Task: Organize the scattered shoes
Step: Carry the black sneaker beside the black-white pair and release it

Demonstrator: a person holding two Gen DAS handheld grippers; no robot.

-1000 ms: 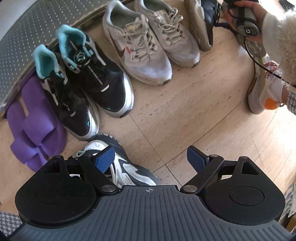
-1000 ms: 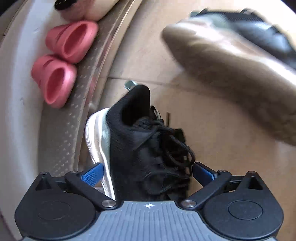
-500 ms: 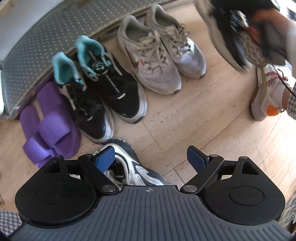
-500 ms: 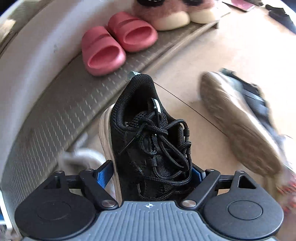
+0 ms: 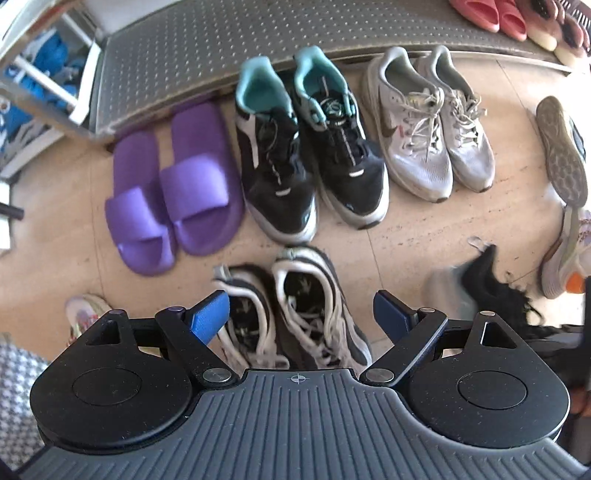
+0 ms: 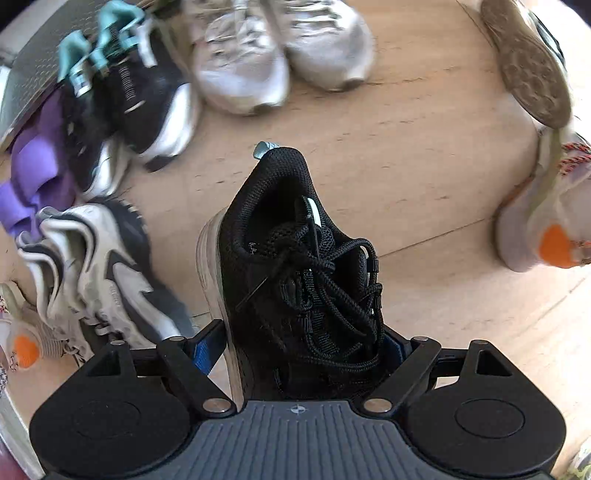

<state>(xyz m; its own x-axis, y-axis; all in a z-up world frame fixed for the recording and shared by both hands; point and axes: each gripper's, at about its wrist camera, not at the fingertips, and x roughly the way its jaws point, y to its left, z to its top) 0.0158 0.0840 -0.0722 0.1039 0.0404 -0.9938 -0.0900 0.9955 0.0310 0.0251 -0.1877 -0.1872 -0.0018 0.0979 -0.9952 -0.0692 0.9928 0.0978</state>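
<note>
My right gripper [image 6: 301, 347] is shut on a black lace-up sneaker [image 6: 295, 258], its blue pads pressing both sides, heel pointing away. The shoe hangs over bare floor; it shows blurred at the right of the left wrist view as the black sneaker [image 5: 491, 291]. My left gripper [image 5: 299, 314] is open above a white-and-black pair of sneakers [image 5: 306, 295], pads apart from them. Along the metal step [image 5: 258, 37] stand purple slides [image 5: 170, 192], black-and-teal sneakers [image 5: 310, 158] and grey sneakers [image 5: 428, 133].
An overturned shoe [image 6: 528, 62] lies sole up at the right, beside a white-and-orange sneaker [image 6: 543, 221]. Another white-and-orange shoe [image 6: 26, 347] lies at the far left. Pink slides [image 5: 491, 14] sit on the step. A rack with blue items [image 5: 40, 74] stands at the left.
The right gripper shut on the black sneaker, lifted it from beside the step and swung it over the floor. The left gripper rose and drew back, bringing the whole row into view.
</note>
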